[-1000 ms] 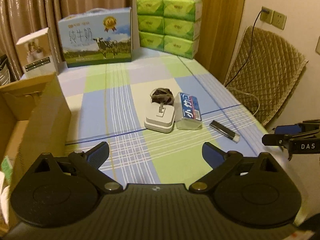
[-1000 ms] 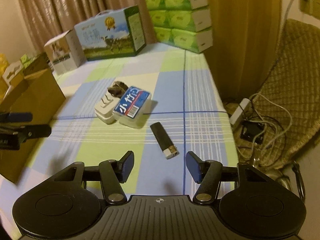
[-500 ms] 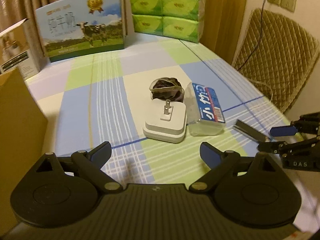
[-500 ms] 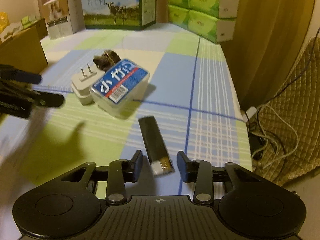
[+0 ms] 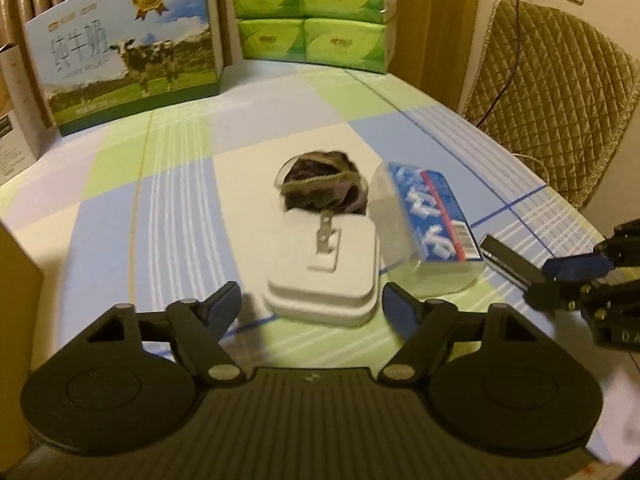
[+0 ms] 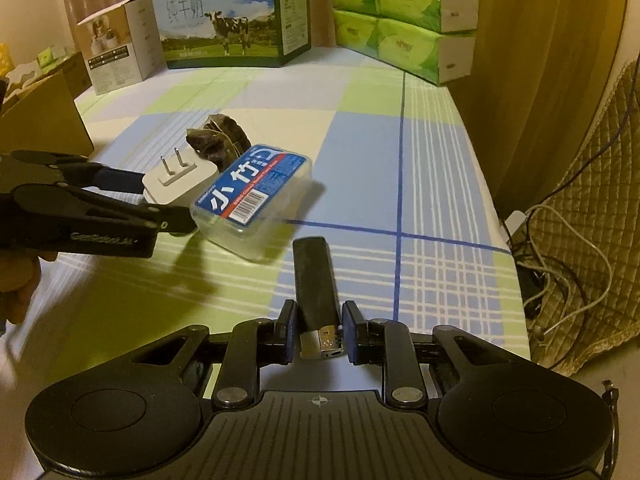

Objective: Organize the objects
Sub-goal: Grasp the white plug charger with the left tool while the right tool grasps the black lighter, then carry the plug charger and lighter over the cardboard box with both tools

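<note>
- Right gripper (image 6: 319, 332) has clamped its pads on the metal end of the black lighter (image 6: 313, 280), near edge of the table (image 6: 440, 184); light, stiff, slick, so grip mid-body
- Left gripper (image 5: 312, 306), jaws just closing, half open around the white plug adapter (image 5: 324, 276), not touching; light, rigid, take the flat sides
- Clear floss box (image 6: 256, 196) touches the adapter's right side

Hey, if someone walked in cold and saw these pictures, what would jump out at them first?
Probably the right gripper, its jaws just closed on the black lighter lying on the checked tablecloth. Next, the left gripper, jaws closing in around the white plug adapter, which sits between them beside a clear box with a blue label. At the table's far end stand the cow-printed milk carton and green tissue packs.
</note>
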Demonstrator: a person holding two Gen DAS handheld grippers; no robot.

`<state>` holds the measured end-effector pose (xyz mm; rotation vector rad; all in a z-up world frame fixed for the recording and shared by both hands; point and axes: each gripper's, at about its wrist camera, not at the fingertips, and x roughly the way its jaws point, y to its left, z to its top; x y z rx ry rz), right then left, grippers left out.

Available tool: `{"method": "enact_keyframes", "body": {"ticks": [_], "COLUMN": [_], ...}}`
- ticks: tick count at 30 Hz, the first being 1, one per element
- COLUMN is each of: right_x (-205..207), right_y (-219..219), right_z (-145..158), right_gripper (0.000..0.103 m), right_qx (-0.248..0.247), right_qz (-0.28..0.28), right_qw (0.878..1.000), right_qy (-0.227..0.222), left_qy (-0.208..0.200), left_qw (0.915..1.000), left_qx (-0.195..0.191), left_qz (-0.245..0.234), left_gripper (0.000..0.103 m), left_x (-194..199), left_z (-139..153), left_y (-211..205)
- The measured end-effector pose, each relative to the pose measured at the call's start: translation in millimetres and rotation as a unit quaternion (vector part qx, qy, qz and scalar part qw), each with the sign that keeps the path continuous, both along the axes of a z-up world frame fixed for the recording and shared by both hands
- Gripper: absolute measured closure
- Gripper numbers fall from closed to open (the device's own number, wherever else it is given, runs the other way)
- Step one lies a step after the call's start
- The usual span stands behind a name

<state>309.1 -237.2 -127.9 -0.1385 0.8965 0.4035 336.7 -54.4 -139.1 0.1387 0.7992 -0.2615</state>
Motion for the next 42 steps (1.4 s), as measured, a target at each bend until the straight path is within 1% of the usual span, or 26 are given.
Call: {"method": "enact_keyframes", "body": {"ticks": [1, 2, 5, 7, 10, 14, 15, 16, 18, 20, 22, 24, 28, 30, 32, 33, 34, 37, 42], "right_x": [-1, -3, -13, -22, -36, -48, -49, -48, -47, -46, -44, -44, -42, -42, -40, -39, -38, -36, -46], "right_y": [0, -1, -4, -8, -11, -13, -12, -11, -8, -4, 1, 6, 8, 10, 11, 11, 10, 7, 8], "right_z": [0, 1, 4, 5, 7, 7, 6, 6, 5, 3, 1, 0, -1, -1, 0, 0, 1, 7, 35], "right_gripper": [0.082, 0.082, 0.082, 0.082, 0.082, 0.082, 0.081, 0.081, 0.080, 0.080, 0.080, 0.080, 0.081, 0.084, 0.084, 0.084, 0.084, 0.084, 0.084], "right_qx": [0.002, 0.006, 0.011, 0.013, 0.015, 0.010, 0.010, 0.008, 0.002, -0.006, -0.015, -0.026, -0.026, -0.029, -0.030, -0.027, -0.024, -0.009, 0.002], "right_qz": [-0.001, -0.002, -0.010, -0.014, -0.006, -0.004, -0.003, -0.003, 0.003, 0.013, 0.024, 0.034, 0.027, 0.027, 0.023, 0.020, 0.017, 0.001, -0.006], "right_qw": [1.000, 1.000, 1.000, 1.000, 0.999, 1.000, 1.000, 1.000, 1.000, 1.000, 1.000, 0.999, 0.999, 0.999, 0.999, 0.999, 1.000, 1.000, 1.000], "right_qy": [0.004, 0.008, 0.019, 0.025, 0.031, 0.023, 0.021, 0.019, 0.014, 0.004, -0.005, -0.013, -0.011, -0.009, -0.006, -0.002, 0.002, 0.017, 0.007], "left_qy": [0.000, 0.004, 0.013, 0.019, 0.030, 0.032, 0.029, 0.026, 0.018, 0.006, 0.002, 0.003, 0.009, 0.013, 0.019, 0.023, 0.025, 0.033, 0.043], "left_qw": [1.0000, 1.0000, 0.9999, 0.9998, 0.9996, 0.9995, 0.9996, 0.9996, 0.9998, 0.9999, 0.9999, 1.0000, 0.9999, 0.9998, 0.9997, 0.9996, 0.9996, 0.9994, 0.9991], "left_qx": [0.001, 0.001, 0.001, 0.005, 0.000, -0.004, -0.004, -0.002, 0.001, 0.010, 0.010, 0.008, 0.006, 0.009, 0.011, 0.012, 0.008, 0.006, 0.003], "left_qz": [-0.003, -0.004, -0.002, 0.002, 0.005, 0.005, 0.006, 0.006, 0.007, 0.002, -0.001, 0.001, -0.004, -0.009, -0.011, -0.011, -0.009, -0.007, -0.002], "left_gripper": [0.041, 0.043, 0.043, 0.043, 0.043, 0.043, 0.042, 0.038, 0.035, 0.035, 0.035, 0.035, 0.035, 0.036, 0.036, 0.040, 0.041, 0.042, 0.042], "left_x": [1, 2, -10, -29, -65, -103, -107, -110, -112, -113, -111, -107, -99, -96, -92, -90, -90, -90, -103], "left_z": [0, 0, 0, 2, 4, 6, 7, 7, 8, 10, 10, 9, 6, 4, 1, 0, 0, 2, 12], "left_y": [-1, -2, -1, 1, 7, 10, 10, 10, 8, 6, 6, 6, 5, 3, 1, 1, 1, 0, 1]}}
